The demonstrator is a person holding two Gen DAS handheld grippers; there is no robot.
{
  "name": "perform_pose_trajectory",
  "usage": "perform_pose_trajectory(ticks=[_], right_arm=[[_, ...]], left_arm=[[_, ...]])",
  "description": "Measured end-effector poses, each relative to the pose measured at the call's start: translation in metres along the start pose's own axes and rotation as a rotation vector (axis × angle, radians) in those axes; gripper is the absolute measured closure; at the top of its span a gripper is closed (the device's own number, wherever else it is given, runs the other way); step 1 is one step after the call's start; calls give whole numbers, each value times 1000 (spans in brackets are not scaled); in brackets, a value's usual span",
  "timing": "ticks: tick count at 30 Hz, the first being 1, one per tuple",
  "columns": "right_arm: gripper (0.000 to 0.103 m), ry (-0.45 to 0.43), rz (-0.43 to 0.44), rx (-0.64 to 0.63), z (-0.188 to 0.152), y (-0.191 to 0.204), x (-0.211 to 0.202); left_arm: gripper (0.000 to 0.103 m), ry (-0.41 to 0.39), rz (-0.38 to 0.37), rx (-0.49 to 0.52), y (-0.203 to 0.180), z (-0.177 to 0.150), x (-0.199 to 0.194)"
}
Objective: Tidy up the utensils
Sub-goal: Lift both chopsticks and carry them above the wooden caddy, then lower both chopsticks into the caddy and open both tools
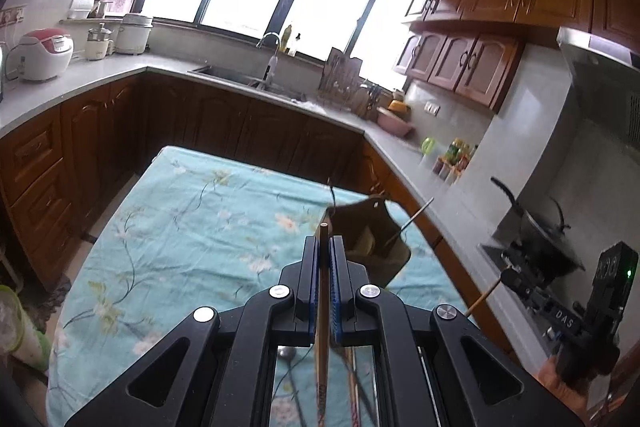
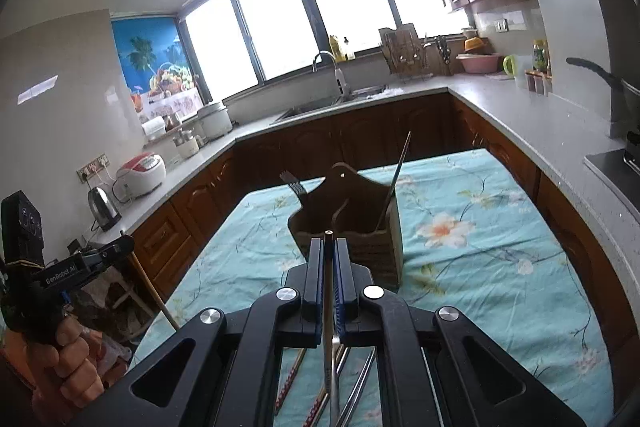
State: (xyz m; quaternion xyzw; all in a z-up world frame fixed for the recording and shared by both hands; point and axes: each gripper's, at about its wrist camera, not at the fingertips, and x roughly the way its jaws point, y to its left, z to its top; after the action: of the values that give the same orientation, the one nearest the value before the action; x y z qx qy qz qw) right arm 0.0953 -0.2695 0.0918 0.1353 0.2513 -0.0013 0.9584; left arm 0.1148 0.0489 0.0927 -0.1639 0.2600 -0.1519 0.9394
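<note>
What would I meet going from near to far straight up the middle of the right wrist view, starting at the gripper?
Right gripper shut on a chopstick → wooden utensil holder on the floral tablecloth → dark wood cabinets → sink with its faucet → windows.

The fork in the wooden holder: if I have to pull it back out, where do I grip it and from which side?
Judging from the right wrist view, grip the fork just below its tines, the only part clear of the wooden utensil holder. Come from above and the holder's left side: it stands tines-up, leaning out left, its handle hidden inside. Both grippers are already shut on chopsticks, so one must be emptied first.
</note>
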Motion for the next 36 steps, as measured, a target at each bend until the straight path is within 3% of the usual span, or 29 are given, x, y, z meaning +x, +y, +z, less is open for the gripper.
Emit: perform_pose_trajectory(ticks=[11,22,29,36], right_arm=[[99,-114,-15,22,32,-13,0],[99,-247,-36,34,87,-27,20],[99,-281,-69,42,105,-41,45],[99,-243,-108,63,95,-60,84]], left_arm=[[99,-105,-21,-23,1,24,35],[99,-187,-26,-79,6,54,119],[99,-173,2,-136,15,55,187],[99,-145,24,-199,24,46,244]])
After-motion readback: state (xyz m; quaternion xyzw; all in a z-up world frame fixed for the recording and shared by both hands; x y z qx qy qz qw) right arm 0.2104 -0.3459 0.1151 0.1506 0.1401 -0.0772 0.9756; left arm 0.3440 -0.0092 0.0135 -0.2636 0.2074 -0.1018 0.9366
